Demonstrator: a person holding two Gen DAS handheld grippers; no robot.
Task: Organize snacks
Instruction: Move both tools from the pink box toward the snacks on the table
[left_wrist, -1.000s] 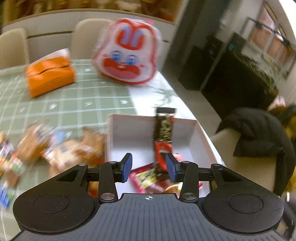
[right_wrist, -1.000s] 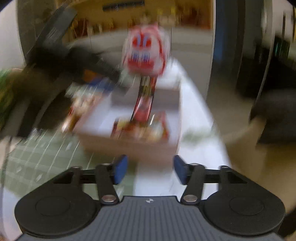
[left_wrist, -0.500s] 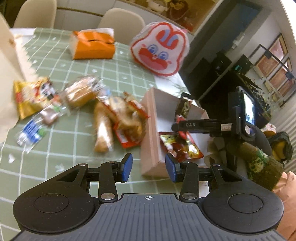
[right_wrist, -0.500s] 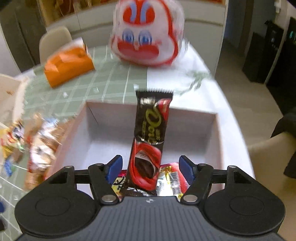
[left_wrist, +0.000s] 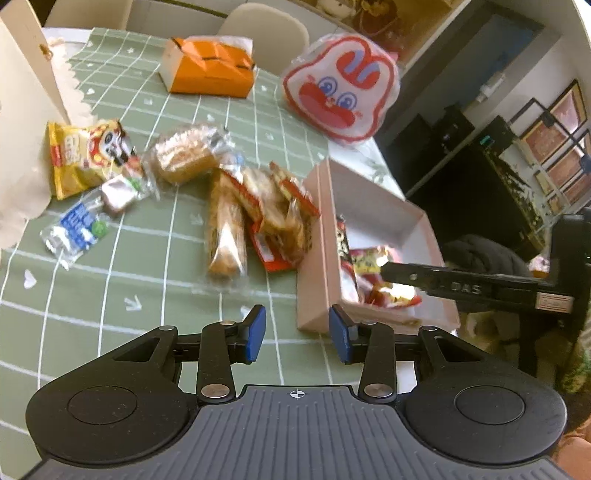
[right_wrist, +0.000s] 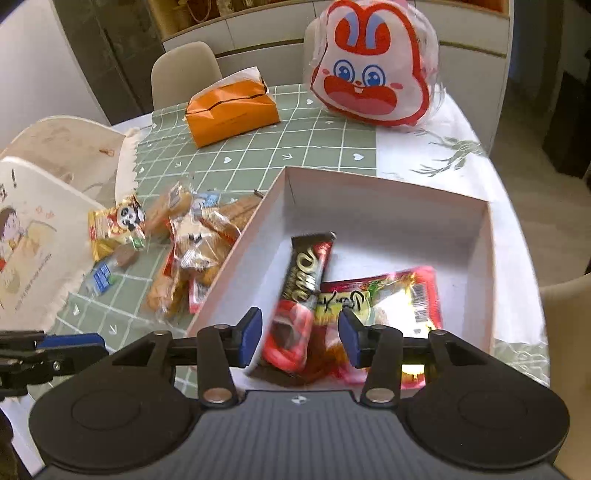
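Shallow pale-pink cardboard box (right_wrist: 373, 206), square-cornered with a matte white inside, sat on a green grid-printed tablecloth (left_wrist: 140, 258) near the table's edge; inside lay a glossy dark-brown and red chocolate bar wrapper (right_wrist: 299, 295), long and flat, tilted, its lower end blurred; beside it, touching, a crinkled red foil snack packet (right_wrist: 399, 299) with yellow print; right gripper (right_wrist: 300, 334) hovered over the box's near side, its blue pads partly apart and having just been closing, the bar's lower end showing between them; no pad seen pressing on it, so it seemed loose; outside the box, against its left wall, a loose heap of clear-wrapped biscuit and cake packs (left_wrist: 255, 214), shiny film with red trim; farther left a yellow panda-print pouch (left_wrist: 85, 155) and a small blue-and-white sachet (left_wrist: 74, 229); left gripper (left_wrist: 293, 334) hung above bare cloth just short of the box's corner, pads at a moderate gap, nothing between them; at the far end an orange folded-paper tissue box (right_wrist: 231, 109), angular, and a puffy white-and-red rabbit-face bag (right_wrist: 373, 70).
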